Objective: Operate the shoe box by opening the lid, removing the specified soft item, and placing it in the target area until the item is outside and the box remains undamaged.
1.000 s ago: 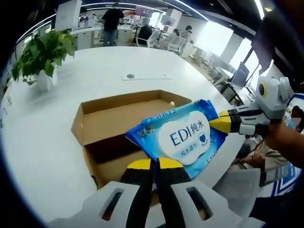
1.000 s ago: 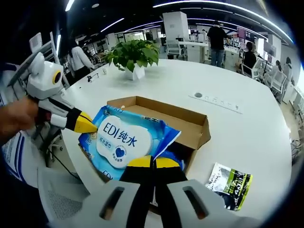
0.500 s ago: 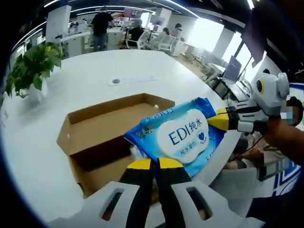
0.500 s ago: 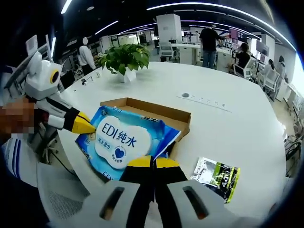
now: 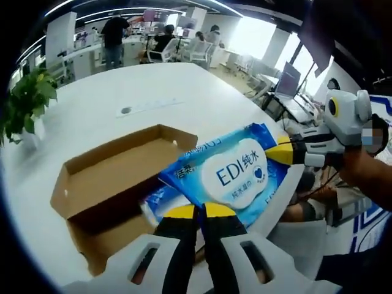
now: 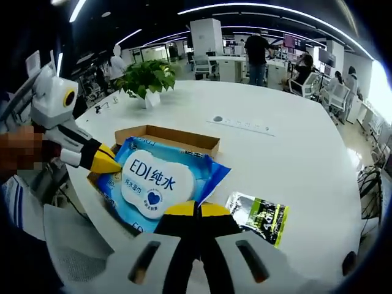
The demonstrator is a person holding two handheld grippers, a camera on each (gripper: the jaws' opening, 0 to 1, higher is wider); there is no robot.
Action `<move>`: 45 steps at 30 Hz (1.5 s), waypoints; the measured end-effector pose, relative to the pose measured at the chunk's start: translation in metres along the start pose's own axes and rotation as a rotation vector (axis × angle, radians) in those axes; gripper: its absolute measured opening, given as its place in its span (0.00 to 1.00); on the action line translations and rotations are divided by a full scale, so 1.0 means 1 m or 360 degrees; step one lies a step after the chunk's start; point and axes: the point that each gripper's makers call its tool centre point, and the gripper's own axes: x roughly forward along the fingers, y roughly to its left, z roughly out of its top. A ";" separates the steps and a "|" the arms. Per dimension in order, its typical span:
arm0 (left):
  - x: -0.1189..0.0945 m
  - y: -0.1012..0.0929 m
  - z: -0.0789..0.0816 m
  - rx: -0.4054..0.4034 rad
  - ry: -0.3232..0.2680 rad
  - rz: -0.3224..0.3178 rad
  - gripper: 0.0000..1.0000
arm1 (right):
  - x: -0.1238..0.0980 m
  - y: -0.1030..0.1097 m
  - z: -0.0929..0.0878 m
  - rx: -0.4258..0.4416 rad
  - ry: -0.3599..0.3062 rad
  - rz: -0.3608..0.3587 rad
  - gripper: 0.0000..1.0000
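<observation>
Left gripper point(image 5: 199, 211) found with yellow-tipped jaws pressed together on the near edge of the blue wet-wipe pack point(image 5: 231, 174). Same gripper seen in the right gripper view point(image 6: 105, 160), entering from the left, held in a hand, tips pinching the pack's left edge. Right gripper point(image 6: 197, 209) likewise closed, jaws meeting on the pack point(image 6: 156, 182) at its lower right corner. Seen in the left gripper view point(image 5: 283, 151) reaching in from the right, hand and forearm behind it, tips clamped on the pack's far right end. Pack thus held between both grippers, lifted clear and tilted, white label with "EDI" facing up, positioned above the near end of the shoe box.

Shoe box point(image 5: 104, 168) noted as brown cardboard, open at the top, resting on the white table point(image 5: 153, 86) near its edge. Also seen in the right gripper view point(image 6: 168, 136), partly hidden behind the pack. A further blue packet point(image 5: 160, 197) observed low in the box, beneath the held pack; rest of interior appeared bare cardboard. No damage visible on the walls.

Green-and-black packet point(image 6: 257, 214) lying flat on the table point(image 6: 294, 159), to the right of the box. Potted plant point(image 6: 146, 79) standing farther back.
</observation>
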 end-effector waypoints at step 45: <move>0.117 -0.068 0.032 0.0122 0.0190 -0.0098 0.00 | -0.004 -0.132 -0.041 0.0159 0.0058 -0.0092 0.00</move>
